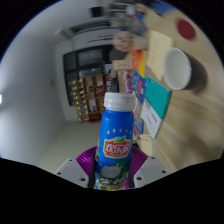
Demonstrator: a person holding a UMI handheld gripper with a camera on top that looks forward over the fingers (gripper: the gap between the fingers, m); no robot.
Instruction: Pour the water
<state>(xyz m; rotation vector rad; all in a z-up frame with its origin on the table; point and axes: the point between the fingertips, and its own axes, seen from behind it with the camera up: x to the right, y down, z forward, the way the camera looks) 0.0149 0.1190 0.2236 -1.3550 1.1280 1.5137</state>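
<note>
Bottle stood upright between the fingers of the hand-held gripper, blue with a white cap and a purple-and-green label, and both purple pads pressed against its lower sides (a firm hold, with no gap visible). Beyond the bottle and to its right, a dark-rimmed white cup sat on the wooden desk. Nearer the bottle, coloured books lay on that desk. Behind the bottle stood a shelf of small goods.
</note>
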